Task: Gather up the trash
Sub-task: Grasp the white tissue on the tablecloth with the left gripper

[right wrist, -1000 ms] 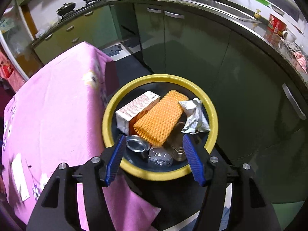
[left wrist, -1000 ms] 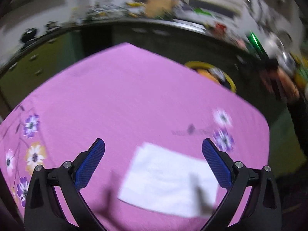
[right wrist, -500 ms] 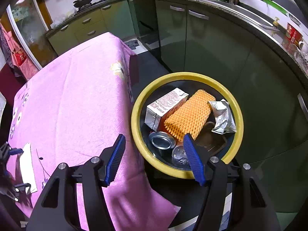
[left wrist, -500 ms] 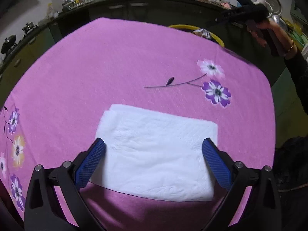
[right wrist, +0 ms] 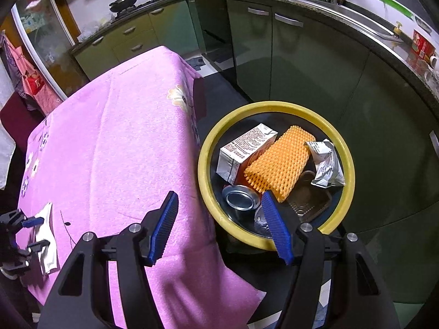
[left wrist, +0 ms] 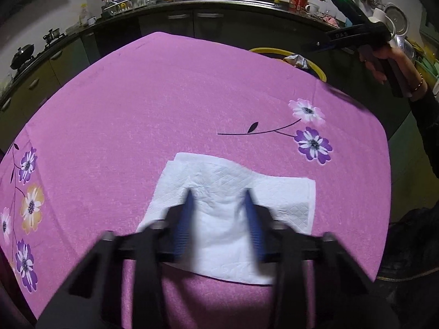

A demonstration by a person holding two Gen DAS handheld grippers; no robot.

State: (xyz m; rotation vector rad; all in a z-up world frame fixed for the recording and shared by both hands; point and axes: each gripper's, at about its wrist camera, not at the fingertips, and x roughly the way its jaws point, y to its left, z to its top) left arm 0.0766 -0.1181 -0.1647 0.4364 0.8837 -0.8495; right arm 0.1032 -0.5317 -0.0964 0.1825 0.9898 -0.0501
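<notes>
The white paper napkin (left wrist: 233, 213) is being pinched up into a ridge between the blue fingers (left wrist: 184, 227) of the left tongs (left wrist: 218, 224), which are being held at a narrow gap with the paper bunched between them; the fingers are blurred, so it cannot be told whether the grip is fully made. The napkin is lying on the pink flowered cloth of the desk (left wrist: 164, 104), near its close edge, with its outer corners resting flat on the cloth.

The right tongs (right wrist: 219, 227) are being held wide apart and nothing is being gripped by them. They are being held above the gap between the desk edge and the yellow-rimmed bin (right wrist: 277, 107), which is standing just beside the desk. Inside the bin a drink carton (right wrist: 244, 150), an orange foam net (right wrist: 279, 161), a crumpled silver wrapper (right wrist: 326, 164) and a metal can (right wrist: 240, 198) are being held together.
</notes>
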